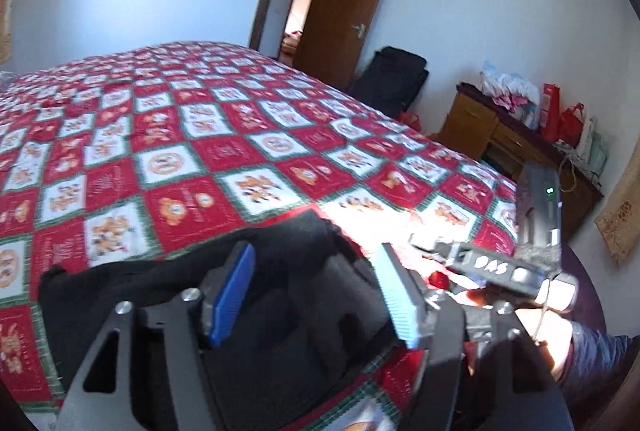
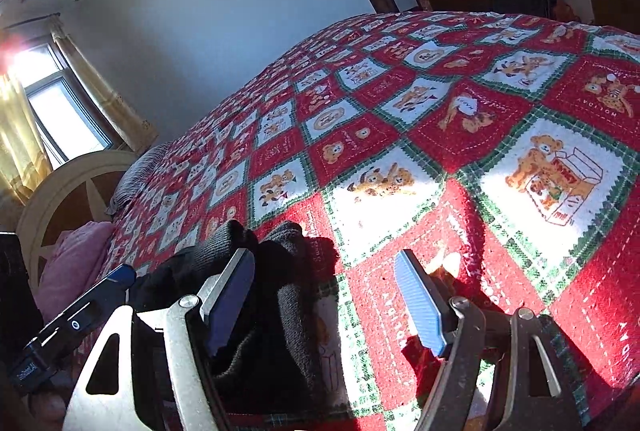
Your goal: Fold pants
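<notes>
Left gripper (image 1: 316, 295) gapes right over the pants (image 1: 168, 283), gripping nothing; the dark bundle lies along the bed's (image 1: 240, 135) near edge.

Right gripper (image 2: 326, 299) is spread too and empty; the pants (image 2: 280, 279) lie toward its left finger (image 2: 230, 301), nearer the left hand.

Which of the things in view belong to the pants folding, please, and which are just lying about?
Part of the job:
- black pants, bunched on the quilt
- patchwork quilt on the bed, the folding surface
- left gripper, fingers apart
- right gripper, fingers apart

Just lying about:
- black suitcase
- wooden desk
- red bags
- pink pillow
</notes>
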The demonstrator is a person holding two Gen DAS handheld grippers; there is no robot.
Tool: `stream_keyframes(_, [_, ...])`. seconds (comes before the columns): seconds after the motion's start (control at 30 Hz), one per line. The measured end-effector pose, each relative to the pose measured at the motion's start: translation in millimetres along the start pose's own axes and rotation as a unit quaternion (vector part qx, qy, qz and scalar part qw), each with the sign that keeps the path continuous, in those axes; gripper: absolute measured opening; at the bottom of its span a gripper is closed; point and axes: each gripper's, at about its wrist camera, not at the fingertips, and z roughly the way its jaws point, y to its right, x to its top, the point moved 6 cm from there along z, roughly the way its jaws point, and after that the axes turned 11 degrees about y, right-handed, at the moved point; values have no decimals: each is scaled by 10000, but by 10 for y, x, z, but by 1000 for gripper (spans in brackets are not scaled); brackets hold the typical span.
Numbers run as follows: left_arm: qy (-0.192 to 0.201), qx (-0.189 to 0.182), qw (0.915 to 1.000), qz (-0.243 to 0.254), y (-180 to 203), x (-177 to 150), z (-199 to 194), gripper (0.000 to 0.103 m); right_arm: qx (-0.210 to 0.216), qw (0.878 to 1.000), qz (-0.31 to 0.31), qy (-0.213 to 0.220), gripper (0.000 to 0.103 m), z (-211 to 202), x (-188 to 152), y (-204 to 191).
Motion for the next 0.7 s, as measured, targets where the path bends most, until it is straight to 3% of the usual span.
stream_keyframes(0.07, [79, 342, 9994, -76, -235, -44, -111, 77, 234, 9997, -88, -4, 74, -49, 29, -139])
stream_keyframes(0.17, [173, 984, 9949, -105, -642, -160, -235, 78, 593, 9966, -528, -232, 74, -58, -45, -477])
stream_keyframes(0.3, [135, 1466, 9883, -405, -1049, -354, -352, 80, 630, 9917, -795, -785, 74, 72, -325, -680])
stream_keyframes(0.37, [160, 1656, 9848, -508, -1179, -437, -388, 92, 605, 9881, -822, -1149, 72, 186, -503, -683])
stream_keyframes(0.43, [179, 1780, 9822, -572, -1253, -488, -398, 96, 617, 9846, -858, -1392, 46, 250, -620, -665])
stream_keyframes(0.47, [160, 1799, 9816, -617, -1282, -510, -394, 96, 573, 9851, -897, -1349, 21, 240, -615, -651])
stream_keyframes(0.63, [126, 1821, 9813, -618, -1288, -545, -342, 101, 586, 9887, -989, -967, 16, 36, -372, -622])
stream_keyframes(0.7, [68, 1822, 9816, -571, -1288, -587, -324, 101, 412, 9877, -1034, -1100, 16, 52, -391, -524])
